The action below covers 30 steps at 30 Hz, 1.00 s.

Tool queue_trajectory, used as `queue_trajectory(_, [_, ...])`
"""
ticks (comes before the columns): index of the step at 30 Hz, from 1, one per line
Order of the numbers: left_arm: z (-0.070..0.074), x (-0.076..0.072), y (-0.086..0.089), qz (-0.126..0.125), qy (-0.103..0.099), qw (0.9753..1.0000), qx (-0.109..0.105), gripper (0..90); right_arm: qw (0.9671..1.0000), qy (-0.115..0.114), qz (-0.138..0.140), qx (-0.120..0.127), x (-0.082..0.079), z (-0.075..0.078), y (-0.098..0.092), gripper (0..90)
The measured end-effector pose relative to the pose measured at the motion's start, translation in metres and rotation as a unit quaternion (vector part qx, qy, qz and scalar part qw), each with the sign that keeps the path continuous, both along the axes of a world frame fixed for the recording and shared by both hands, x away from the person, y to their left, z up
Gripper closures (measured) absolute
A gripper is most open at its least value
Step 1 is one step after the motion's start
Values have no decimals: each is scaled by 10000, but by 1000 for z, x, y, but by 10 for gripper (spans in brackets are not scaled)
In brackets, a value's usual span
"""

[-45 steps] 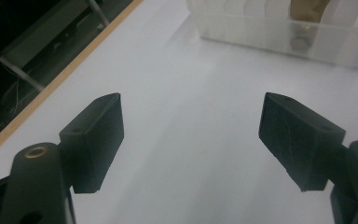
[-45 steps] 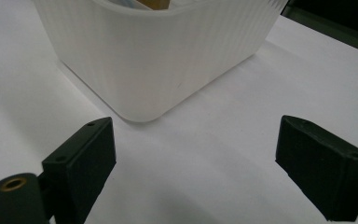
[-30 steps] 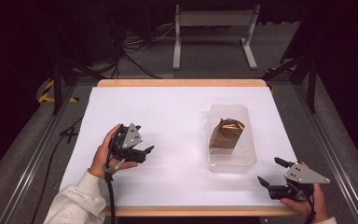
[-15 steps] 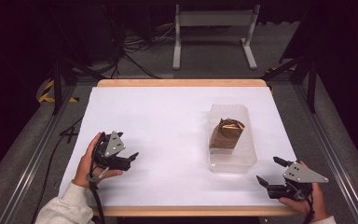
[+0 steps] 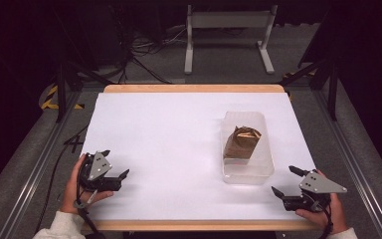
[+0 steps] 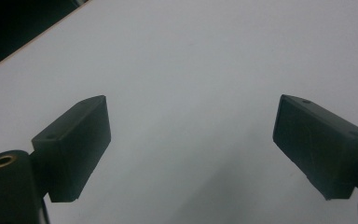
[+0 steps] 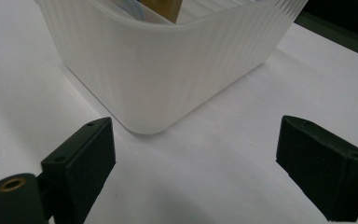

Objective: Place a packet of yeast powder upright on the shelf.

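The crumpled brown-gold foil packet (image 5: 241, 143) stands inside the translucent ribbed plastic tub (image 5: 246, 172) on the right half of the white bench (image 5: 159, 134). The right gripper (image 5: 284, 181) rests just near-right of the tub, jaws spread and empty, facing the tub's near corner (image 7: 149, 100). The left gripper (image 5: 115, 164), jaws likewise spread and empty, has drawn back toward the near-left edge within the last second, well apart from the tub. Judgement: with the packet seated and both grippers clear, the placement appears complete.
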<state>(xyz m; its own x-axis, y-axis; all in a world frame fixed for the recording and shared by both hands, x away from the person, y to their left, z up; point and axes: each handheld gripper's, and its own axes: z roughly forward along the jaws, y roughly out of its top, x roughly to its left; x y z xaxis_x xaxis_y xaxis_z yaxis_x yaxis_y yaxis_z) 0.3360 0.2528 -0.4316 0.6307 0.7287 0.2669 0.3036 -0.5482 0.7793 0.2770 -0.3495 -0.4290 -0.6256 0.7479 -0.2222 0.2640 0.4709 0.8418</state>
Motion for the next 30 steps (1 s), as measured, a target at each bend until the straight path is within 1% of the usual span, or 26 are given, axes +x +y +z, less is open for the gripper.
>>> queue_trajectory(6, [-7, -11, 16, 172, -1, 9996, -231, 115, 10000, -1, -5, -5, 0, 0, 0, 123])
queue_trajectory(7, [-8, -13, 19, 206, -3, 9991, -358, 113, 10000, 0, -10, -5, 0, 0, 0, 123])
queue_trajectory(10, [-10, -18, 25, 262, -36, 9985, -484, 112, 10000, -3, -12, 0, 0, 0, -1, 122])
queue_trajectory(11, [-10, -20, 27, 294, -43, 9980, -555, 112, 10000, 7, -19, -1, 0, 0, -1, 121])
queue_trajectory(13, [-11, -23, 33, 366, -74, 9964, -763, 105, 10000, 26, -25, 5, 1, -1, -1, 120])
queue_trajectory(18, [-12, -27, 42, 540, -94, 9932, -1031, 93, 10000, 30, -45, -5, 1, -1, -1, 119])
queue_trajectory(23, [-13, -27, 44, 573, -57, 9915, -1166, 82, 10000, 3, -82, 30, 1, 0, -3, 118])
queue_trajectory(26, [-13, -26, 43, 557, -29, 9922, -1117, 77, 10000, -5, -88, 28, 1, -1, -3, 118])
queue_trajectory(30, [-13, -26, 41, 541, -1, 9923, -1117, 77, 10000, 6, -86, 28, 1, -1, -3, 117])
